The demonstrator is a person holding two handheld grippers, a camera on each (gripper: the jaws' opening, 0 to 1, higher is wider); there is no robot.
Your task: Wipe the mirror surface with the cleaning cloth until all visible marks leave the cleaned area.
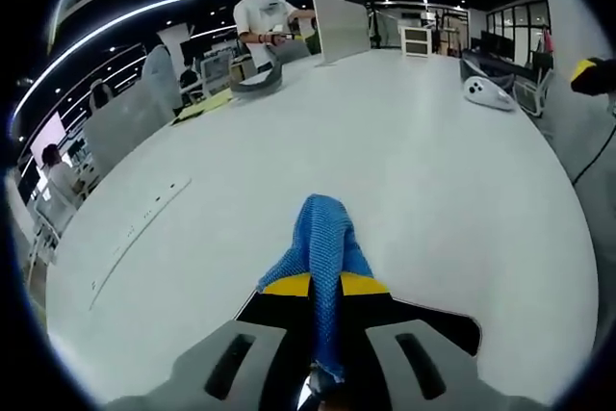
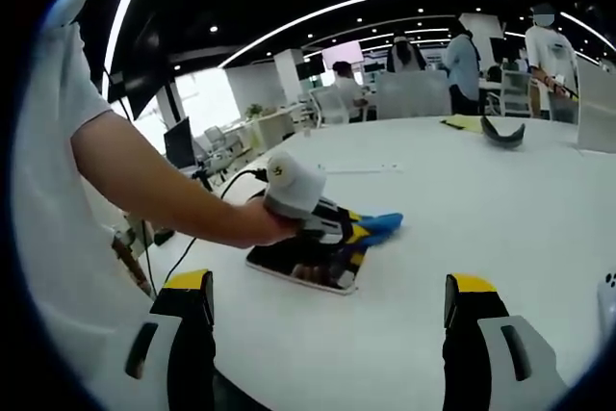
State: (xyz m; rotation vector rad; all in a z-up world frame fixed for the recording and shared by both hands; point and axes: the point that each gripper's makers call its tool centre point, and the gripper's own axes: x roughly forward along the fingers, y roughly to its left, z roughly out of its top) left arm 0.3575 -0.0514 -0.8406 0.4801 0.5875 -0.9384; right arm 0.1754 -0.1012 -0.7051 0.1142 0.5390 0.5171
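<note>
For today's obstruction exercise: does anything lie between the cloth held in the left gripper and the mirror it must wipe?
Nothing visible does. In the right gripper view the left gripper holds the blue cloth directly over the mirror on the white table.

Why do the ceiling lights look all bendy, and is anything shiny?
Left gripper view: the fisheye lens curves the ceiling light strips and the white table. Right gripper view: same bending; the mirror reflects a pale patch beside the blue cloth.

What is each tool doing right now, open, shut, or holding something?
Left tool: shut on the blue cleaning cloth, held over the mirror in the right gripper view.
Right tool: open, jaws wide apart, holding nothing.
</note>
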